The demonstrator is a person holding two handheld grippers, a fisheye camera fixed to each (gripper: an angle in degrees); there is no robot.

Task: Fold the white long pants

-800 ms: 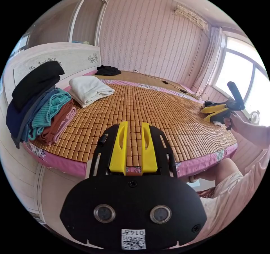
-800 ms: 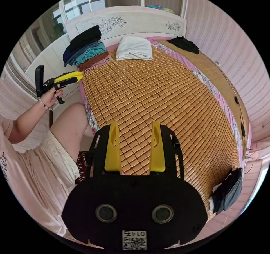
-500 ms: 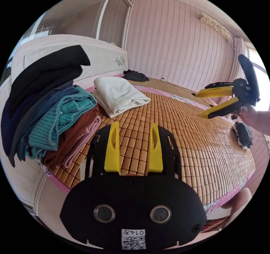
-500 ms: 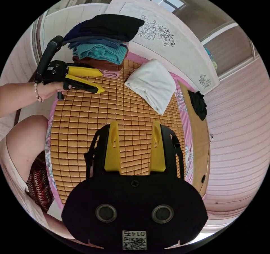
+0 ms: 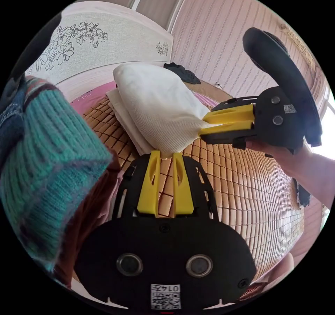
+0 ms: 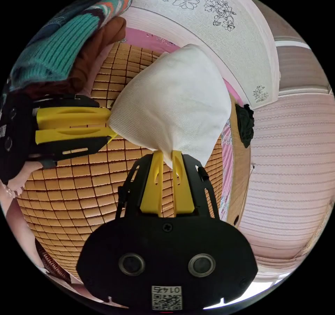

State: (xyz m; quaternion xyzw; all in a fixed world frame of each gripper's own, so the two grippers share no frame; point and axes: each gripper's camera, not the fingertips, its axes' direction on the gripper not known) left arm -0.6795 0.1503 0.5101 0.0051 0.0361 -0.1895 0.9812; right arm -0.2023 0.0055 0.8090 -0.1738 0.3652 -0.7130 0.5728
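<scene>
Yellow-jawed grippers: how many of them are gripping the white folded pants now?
2. The left gripper pinches the near corner of the white folded pants. The right gripper clamps the neighbouring corner, beside it.

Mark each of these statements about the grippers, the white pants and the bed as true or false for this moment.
1. Both grippers are shut on the white pants. True: the left gripper pinches one corner, the right gripper another.
2. The pants lie spread flat, full length. False: they are a folded bundle, its near edge lifted.
3. A stack of folded clothes, a teal knit among them, sits beside the pants. True.
4. The bed is covered by a bamboo mat. True.
5. The dark garment lies on top of the pants. False: it lies apart, near the wall.
</scene>
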